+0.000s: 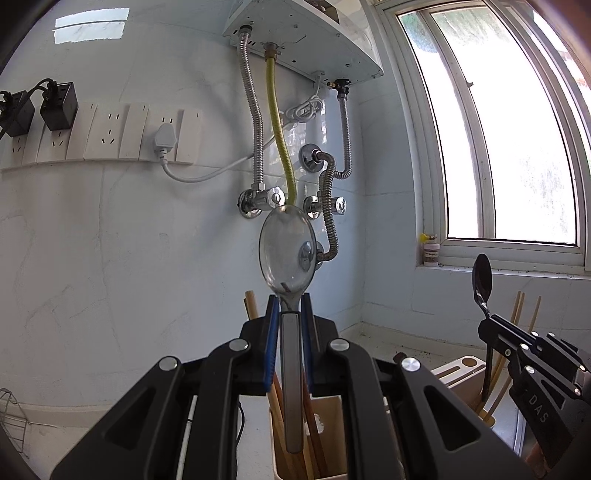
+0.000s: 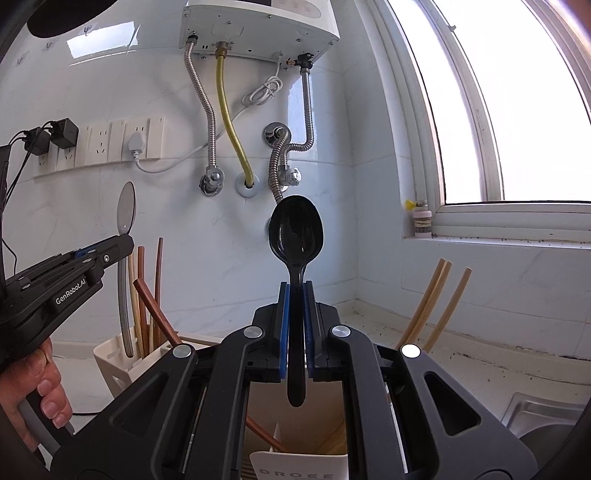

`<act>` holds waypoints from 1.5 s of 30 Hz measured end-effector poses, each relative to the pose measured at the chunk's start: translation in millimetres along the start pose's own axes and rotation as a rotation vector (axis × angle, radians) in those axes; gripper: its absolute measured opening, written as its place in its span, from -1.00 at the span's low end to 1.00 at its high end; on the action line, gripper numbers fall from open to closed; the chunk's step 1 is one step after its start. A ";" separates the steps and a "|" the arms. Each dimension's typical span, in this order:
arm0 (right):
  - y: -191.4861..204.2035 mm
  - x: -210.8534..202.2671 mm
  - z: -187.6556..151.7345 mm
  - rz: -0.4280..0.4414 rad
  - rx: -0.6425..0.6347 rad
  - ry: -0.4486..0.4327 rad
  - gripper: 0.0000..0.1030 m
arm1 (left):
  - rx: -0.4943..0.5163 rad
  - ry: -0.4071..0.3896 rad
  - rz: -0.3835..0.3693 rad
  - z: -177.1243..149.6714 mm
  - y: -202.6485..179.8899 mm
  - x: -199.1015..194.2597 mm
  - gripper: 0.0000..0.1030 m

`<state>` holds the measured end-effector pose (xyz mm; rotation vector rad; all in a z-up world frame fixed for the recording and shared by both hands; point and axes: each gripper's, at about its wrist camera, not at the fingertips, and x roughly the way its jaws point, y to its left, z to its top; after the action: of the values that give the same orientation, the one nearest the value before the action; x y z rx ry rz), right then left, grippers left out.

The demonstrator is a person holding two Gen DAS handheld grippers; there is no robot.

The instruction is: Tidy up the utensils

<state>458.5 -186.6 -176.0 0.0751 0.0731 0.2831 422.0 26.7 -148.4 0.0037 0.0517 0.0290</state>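
Note:
My left gripper (image 1: pixel 289 306) is shut on a silver metal spoon (image 1: pixel 287 247), held upright with its bowl up, above a cream utensil holder (image 1: pixel 328 435) that holds wooden chopsticks (image 1: pixel 280 413). In the right wrist view the same gripper (image 2: pixel 122 245) and silver spoon (image 2: pixel 126 212) show at the left. My right gripper (image 2: pixel 295 291) is shut on a black plastic spoon (image 2: pixel 296 232), upright, bowl up, above a second cream holder (image 2: pixel 299 469). In the left wrist view the right gripper (image 1: pixel 487 321) and black spoon (image 1: pixel 482 277) show at the far right.
Light bamboo chopsticks (image 2: pixel 436 302) stand at the right. A knife block (image 1: pixel 461 373) stands behind. A water heater (image 2: pixel 258 26) with hoses hangs on the wall. A steel sink (image 2: pixel 546 417) lies at the lower right. A window (image 2: pixel 517 110) is at the right, and wall sockets (image 1: pixel 107 136) are at the left.

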 end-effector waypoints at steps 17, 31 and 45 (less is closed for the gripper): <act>-1.4 -6.1 -0.4 -0.014 0.018 -0.048 -0.20 | 0.018 -0.026 0.011 -10.3 -1.1 -3.2 -0.06; -6.3 -9.6 12.5 -0.026 0.043 -0.073 -0.20 | 0.028 -0.049 0.047 -0.6 2.6 -17.7 0.18; -29.7 -30.9 30.8 -0.089 0.114 -0.109 0.40 | 0.026 -0.051 0.105 12.8 13.7 -41.7 0.59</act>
<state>439.7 -225.7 -146.0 0.2001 -0.0160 0.1849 380.6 39.1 -133.4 0.0333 0.0010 0.1328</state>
